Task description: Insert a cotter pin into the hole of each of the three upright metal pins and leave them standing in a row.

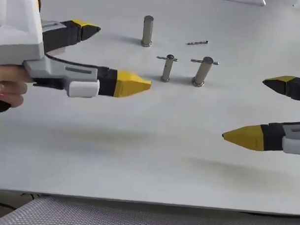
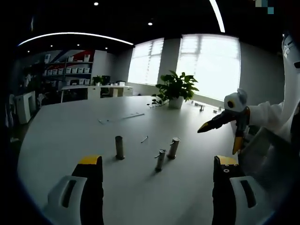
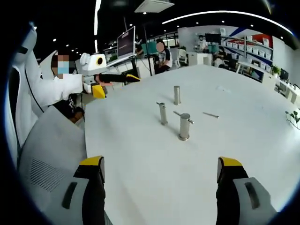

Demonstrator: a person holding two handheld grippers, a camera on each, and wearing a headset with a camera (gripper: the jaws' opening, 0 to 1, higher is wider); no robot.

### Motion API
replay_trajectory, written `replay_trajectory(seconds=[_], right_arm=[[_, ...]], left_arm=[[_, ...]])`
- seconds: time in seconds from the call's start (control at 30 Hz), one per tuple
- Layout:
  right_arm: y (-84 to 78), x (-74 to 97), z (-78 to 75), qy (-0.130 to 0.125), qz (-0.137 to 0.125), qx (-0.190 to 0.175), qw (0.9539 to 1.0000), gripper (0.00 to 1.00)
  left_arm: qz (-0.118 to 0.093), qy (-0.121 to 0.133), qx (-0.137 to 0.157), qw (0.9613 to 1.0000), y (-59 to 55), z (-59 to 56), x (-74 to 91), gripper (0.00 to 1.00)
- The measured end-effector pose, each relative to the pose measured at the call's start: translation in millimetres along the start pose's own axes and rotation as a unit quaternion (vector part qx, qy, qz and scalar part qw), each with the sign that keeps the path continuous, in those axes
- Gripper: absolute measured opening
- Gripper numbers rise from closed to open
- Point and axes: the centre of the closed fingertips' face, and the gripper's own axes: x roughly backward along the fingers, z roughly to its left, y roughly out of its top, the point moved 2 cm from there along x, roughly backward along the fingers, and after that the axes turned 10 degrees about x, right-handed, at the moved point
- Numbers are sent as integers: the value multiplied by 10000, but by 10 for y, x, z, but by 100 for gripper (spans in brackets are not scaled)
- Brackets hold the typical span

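— What was the biggest thing there?

— The table (image 1: 138,156): a wide, smooth, matte white top, with a strip of grey mesh (image 1: 136,218) showing below its near edge.

— And the tools?

— The left gripper (image 1: 124,56) hung over the left of the table, with a hand (image 1: 9,92) round its white plastic body. Its black jaws ended in pointed yellow wedges, which stood well apart with nothing between them. The right gripper (image 1: 243,109) came in from the right with the same black-and-yellow wedges, also spread wide and empty. Both were well apart from the metal parts.

— Where did the pins stand?

— They were three short, shiny steel cylinders, each with a flared foot, upright on the far middle of the table. The far pin (image 1: 147,31) stood alone at the back left, its shaft bare. The middle pin (image 1: 167,69) was nearer. The right pin (image 1: 201,74) stood just beside it on the right and had a flat round top.

— The cotter pins?

— Thin wire. The first cotter pin (image 1: 173,58) ran crosswise through the middle pin near its top. The second cotter pin (image 1: 196,61) ran likewise through the right pin. The loose cotter pin (image 1: 198,43) lay flat on the table, between the far pin and the right pin, touching neither.
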Motion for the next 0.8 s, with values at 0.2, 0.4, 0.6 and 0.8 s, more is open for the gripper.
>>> replay_trajectory(seconds=[0.2,0.4,0.6,0.8], right_arm=[[-42,43,33,-26,9,-68,10000,98],[-101,75,94,-74,30,-174,9998,98],[-169,164,124,-118,86,-237,9996,97],[-223,219,135,-220,121,-358,9990,96]], left_arm=[[-181,74,85,9998,150,273,-243,92],[-469,168,484,9976,243,530,-499,78],[-449,247,466,9976,264,713,-686,68],[-40,414,514,9978,44,919,-884,51]])
